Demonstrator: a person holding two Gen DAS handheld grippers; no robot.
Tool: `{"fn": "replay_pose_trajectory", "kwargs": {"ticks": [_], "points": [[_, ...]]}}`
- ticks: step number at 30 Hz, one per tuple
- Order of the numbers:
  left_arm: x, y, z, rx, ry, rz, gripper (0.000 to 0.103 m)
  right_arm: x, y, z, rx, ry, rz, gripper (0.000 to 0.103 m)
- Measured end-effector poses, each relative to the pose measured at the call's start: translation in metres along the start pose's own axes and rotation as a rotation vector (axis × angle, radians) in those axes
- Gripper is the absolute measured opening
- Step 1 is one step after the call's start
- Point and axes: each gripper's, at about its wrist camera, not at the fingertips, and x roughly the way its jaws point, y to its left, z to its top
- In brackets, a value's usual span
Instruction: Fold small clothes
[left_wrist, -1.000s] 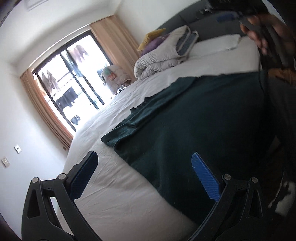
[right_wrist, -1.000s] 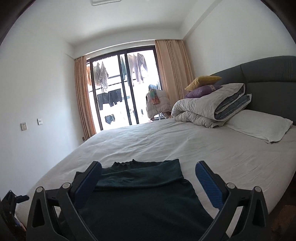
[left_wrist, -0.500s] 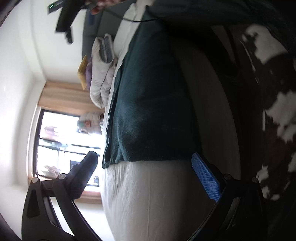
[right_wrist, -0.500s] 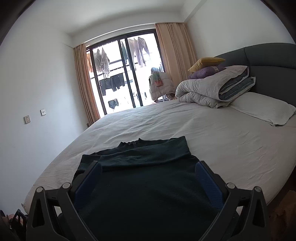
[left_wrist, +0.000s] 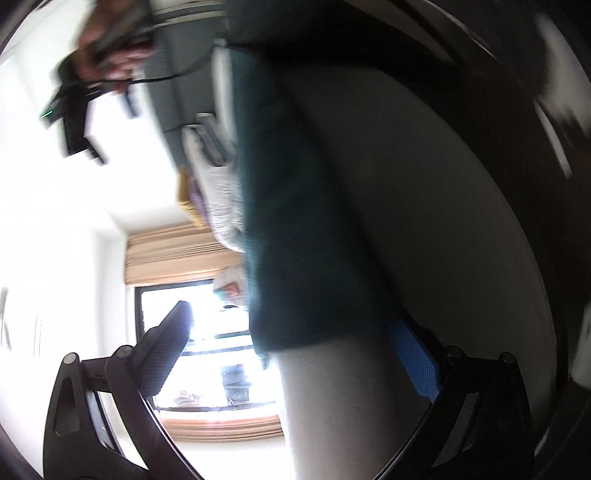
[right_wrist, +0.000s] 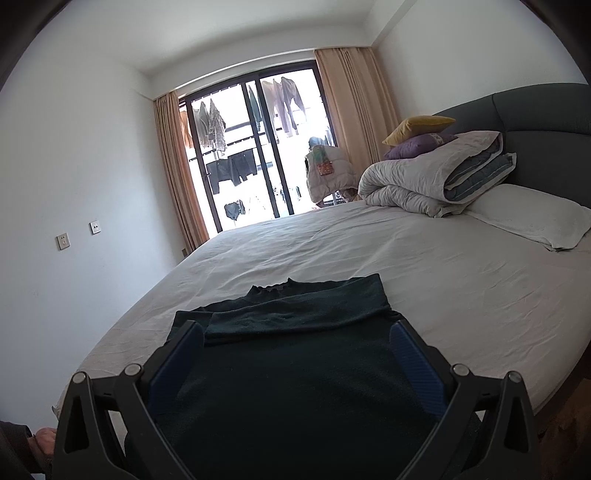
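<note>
Right gripper (right_wrist: 295, 354) spread wide over sweater (right_wrist: 295, 332) on bed (right_wrist: 443, 280)

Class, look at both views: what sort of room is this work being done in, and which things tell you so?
Most likely a home bedroom. A wide bed with a padded headboard, a pillow and a folded duvet fills it; a dark green top lies spread on the sheet.

Dark green top (right_wrist: 295, 354), flat on the bed (right_wrist: 461, 280)
It lay spread near the bed's front edge, collar pointing toward the window, upper part folded over in a band across the chest.
</note>
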Motion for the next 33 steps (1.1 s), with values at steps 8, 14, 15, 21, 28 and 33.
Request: {"fn": "replay_pose_trajectory", "kwargs": {"ticks": [8, 14, 15, 21, 28, 33], "points": [[-0.017, 0.040, 0.006, -0.206, -0.062, -0.073, 0.052, -0.002, -0.001, -0.002, -0.007, 0.011, 0.008, 0.103], [-0.028, 0.066, 0.017, -0.357, -0.057, -0.164, 0.020, -0.009, -0.005, -0.001, -0.080, 0.013, -0.034, 0.101], [-0.035, 0.071, 0.020, -0.383, -0.048, -0.184, 0.016, -0.010, -0.008, 0.000, -0.091, 0.016, -0.041, 0.100], [-0.031, 0.080, 0.023, -0.460, -0.023, -0.294, 0.009, -0.018, -0.028, -0.002, -0.137, 0.048, -0.099, 0.100], [-0.029, 0.073, 0.020, -0.384, -0.029, -0.321, 0.009, -0.019, -0.048, -0.006, -0.067, 0.074, -0.118, 0.100], [-0.021, 0.096, 0.013, -0.537, 0.009, -0.328, 0.005, -0.017, -0.041, -0.008, -0.116, 0.087, -0.110, 0.099]]}}
